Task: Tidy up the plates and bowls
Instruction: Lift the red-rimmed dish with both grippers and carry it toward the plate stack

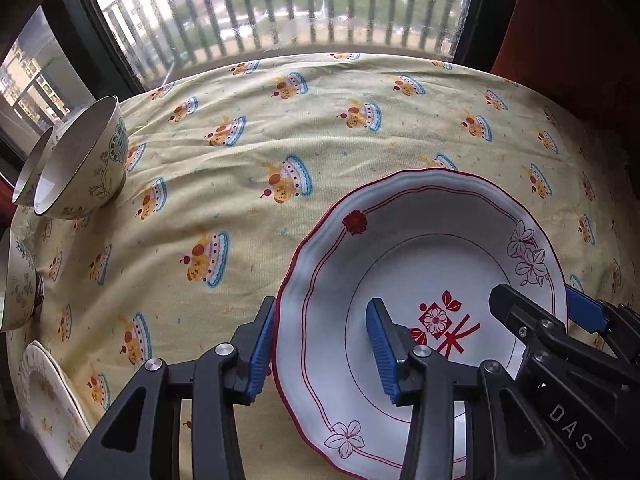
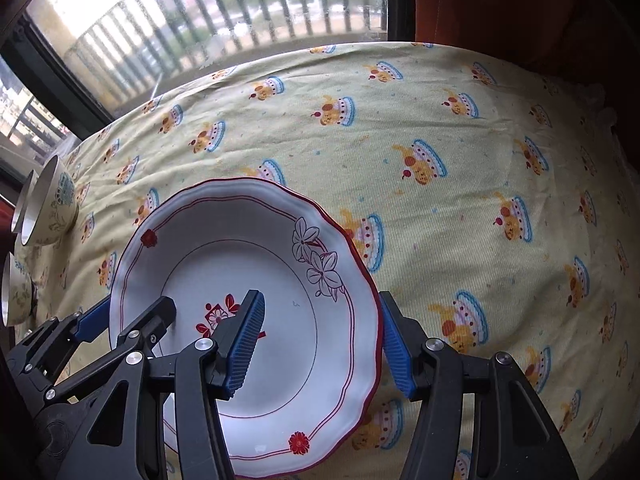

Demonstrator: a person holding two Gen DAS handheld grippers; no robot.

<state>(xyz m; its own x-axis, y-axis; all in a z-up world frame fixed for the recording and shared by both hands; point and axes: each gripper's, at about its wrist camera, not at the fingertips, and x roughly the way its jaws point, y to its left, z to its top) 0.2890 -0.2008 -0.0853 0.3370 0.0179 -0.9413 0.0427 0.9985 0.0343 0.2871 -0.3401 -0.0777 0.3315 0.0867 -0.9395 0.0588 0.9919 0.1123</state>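
- On the yellow tablecloth [image 1: 280, 128], seen from the left wrist, the red-rimmed plate [image 1: 420, 216] is gripped at its left rim by the left gripper [image 1: 324, 350], jaws partly open, 1 pad outside the rim and 1 inside.
- 2 nested bowls [image 1: 80, 168] are seen lying tilted at far left, a third bowl [image 1: 16, 284] below them, and a cream dish [image 1: 48, 392] at lower left.
- From the right wrist, the plate's right rim is clamped by the right gripper [image 2: 320, 344], jaws part-open, pads inside and outside the rim.
- The plate appears tilted, held between both grippers near the cloth's near edge.
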